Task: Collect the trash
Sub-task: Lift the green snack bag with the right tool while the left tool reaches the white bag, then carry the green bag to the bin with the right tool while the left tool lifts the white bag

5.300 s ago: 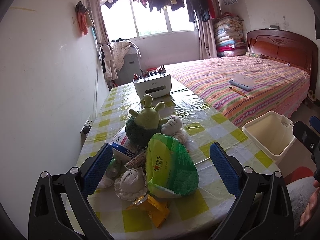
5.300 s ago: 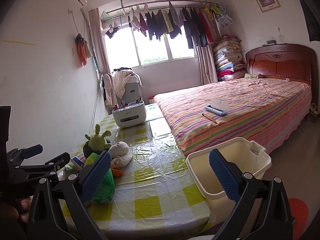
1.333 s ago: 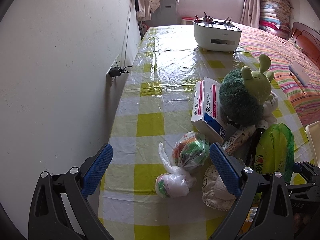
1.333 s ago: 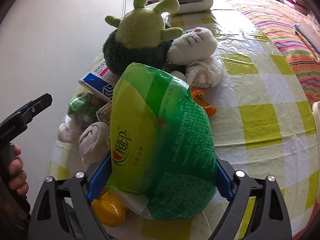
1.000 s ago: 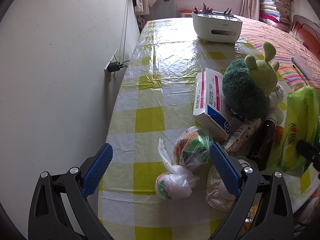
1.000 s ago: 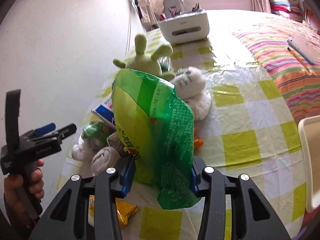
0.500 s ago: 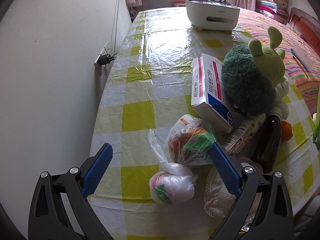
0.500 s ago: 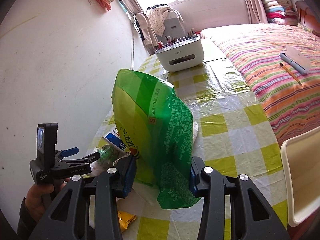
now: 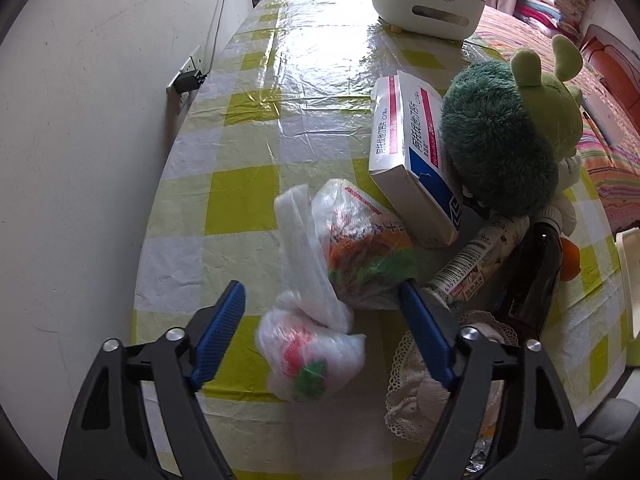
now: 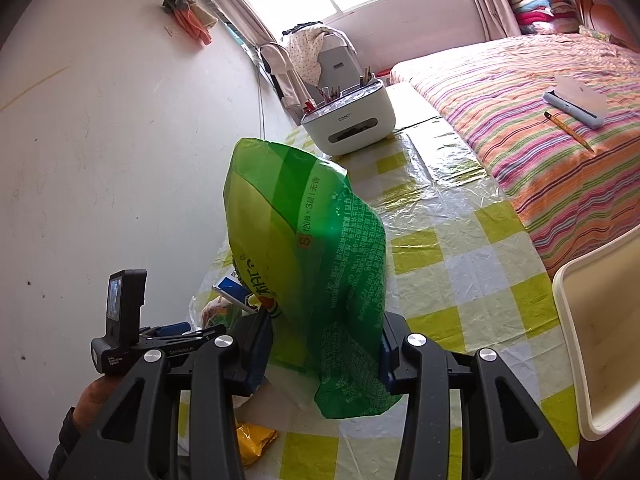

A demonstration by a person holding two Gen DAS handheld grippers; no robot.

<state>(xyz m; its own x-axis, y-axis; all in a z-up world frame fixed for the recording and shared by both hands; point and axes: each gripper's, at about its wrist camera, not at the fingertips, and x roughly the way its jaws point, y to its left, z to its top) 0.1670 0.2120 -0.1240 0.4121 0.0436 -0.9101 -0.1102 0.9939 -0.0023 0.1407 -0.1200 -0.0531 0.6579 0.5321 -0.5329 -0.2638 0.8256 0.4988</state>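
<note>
My right gripper (image 10: 324, 344) is shut on a green plastic tissue wrapper (image 10: 312, 248) and holds it up above the checked table (image 10: 452, 264). A cream trash bin (image 10: 600, 344) stands at the table's right edge. My left gripper (image 9: 322, 332) is open, its jaws on either side of a small knotted white plastic bag (image 9: 312, 356) and close to a bigger bag of scraps (image 9: 360, 248). The left gripper also shows in the right wrist view (image 10: 172, 338), low on the left.
A medicine box (image 9: 416, 160), a green plush toy (image 9: 508, 136), a white tube (image 9: 476, 256), a dark bottle (image 9: 532, 280) and a lace doily (image 9: 424, 376) crowd the table's near right. A white organiser (image 9: 428, 12) stands far back. A yellow wrapper (image 10: 252, 440) lies below the right gripper. A bed (image 10: 540, 120) is at the right.
My right gripper has closed on the green wrapper and lifted it off the table toward the right. My left gripper has moved forward and down around the small white bag.
</note>
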